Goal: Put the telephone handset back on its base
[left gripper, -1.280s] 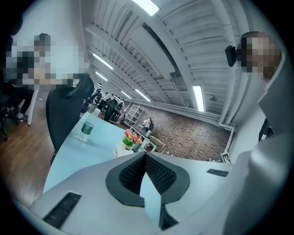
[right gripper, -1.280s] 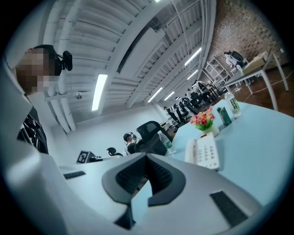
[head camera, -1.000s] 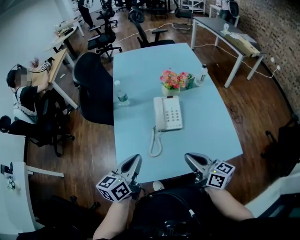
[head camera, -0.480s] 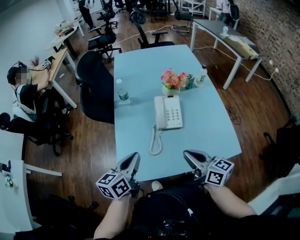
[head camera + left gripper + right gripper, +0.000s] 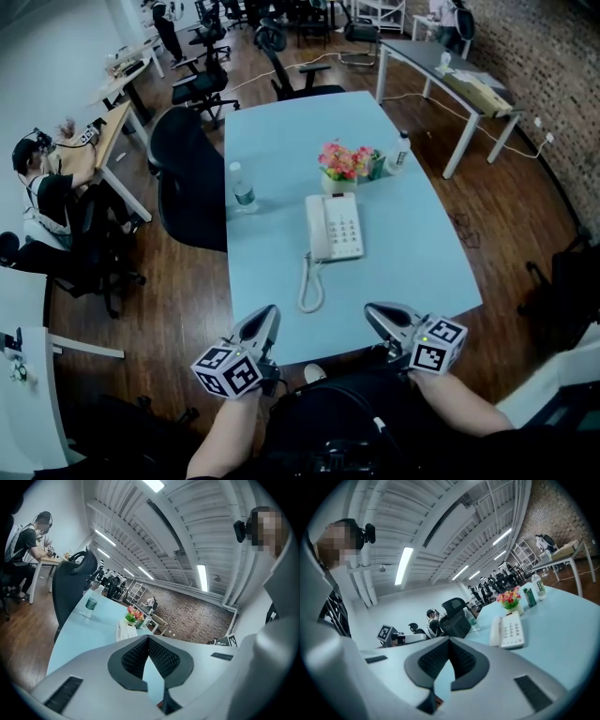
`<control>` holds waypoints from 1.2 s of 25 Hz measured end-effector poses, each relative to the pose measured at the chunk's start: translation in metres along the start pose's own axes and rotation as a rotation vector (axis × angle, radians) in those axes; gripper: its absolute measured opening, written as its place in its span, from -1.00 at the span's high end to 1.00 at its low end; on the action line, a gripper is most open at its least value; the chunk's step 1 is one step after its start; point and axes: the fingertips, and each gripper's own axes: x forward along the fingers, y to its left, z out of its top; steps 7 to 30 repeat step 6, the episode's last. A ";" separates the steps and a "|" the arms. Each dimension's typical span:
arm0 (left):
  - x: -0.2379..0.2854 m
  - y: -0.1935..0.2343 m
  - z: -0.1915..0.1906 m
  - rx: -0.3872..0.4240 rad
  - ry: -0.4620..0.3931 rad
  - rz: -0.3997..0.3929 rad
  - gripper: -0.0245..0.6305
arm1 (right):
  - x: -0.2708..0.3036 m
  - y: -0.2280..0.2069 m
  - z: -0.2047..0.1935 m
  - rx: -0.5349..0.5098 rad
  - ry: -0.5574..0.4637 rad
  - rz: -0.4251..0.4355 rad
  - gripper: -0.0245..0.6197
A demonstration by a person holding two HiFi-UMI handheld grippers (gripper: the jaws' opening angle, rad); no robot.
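A white telephone (image 5: 343, 226) lies mid-table on the light blue table (image 5: 412, 258). Its handset (image 5: 317, 228) rests along the base's left side, and the coiled cord (image 5: 309, 286) loops toward the front edge. Both grippers hover at that near edge, well short of the phone. My left gripper (image 5: 267, 317) is shut with nothing between its pads (image 5: 136, 656). My right gripper (image 5: 375, 312) is likewise shut and empty. The right gripper view shows the telephone (image 5: 512, 630) ahead to the right, with the handset (image 5: 495, 631) on it.
A pot of flowers (image 5: 342, 164) and a small bottle (image 5: 400, 150) stand behind the phone. A water bottle (image 5: 242, 187) is near the table's left edge, beside a black office chair (image 5: 187, 178). A person (image 5: 42, 187) sits at a desk far left.
Almost nothing has moved. Both grippers stay shut at the table's near edge; the right one has drifted slightly up and left in the head view.
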 end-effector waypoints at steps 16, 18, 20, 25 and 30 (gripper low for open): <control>0.003 -0.002 0.006 0.004 -0.009 -0.007 0.93 | 0.000 -0.004 0.006 -0.012 -0.002 -0.007 0.89; 0.003 -0.002 0.006 0.004 -0.009 -0.007 0.93 | 0.000 -0.004 0.006 -0.012 -0.002 -0.007 0.89; 0.003 -0.002 0.006 0.004 -0.009 -0.007 0.93 | 0.000 -0.004 0.006 -0.012 -0.002 -0.007 0.89; 0.003 -0.002 0.006 0.004 -0.009 -0.007 0.93 | 0.000 -0.004 0.006 -0.012 -0.002 -0.007 0.89; 0.003 -0.002 0.006 0.004 -0.009 -0.007 0.93 | 0.000 -0.004 0.006 -0.012 -0.002 -0.007 0.89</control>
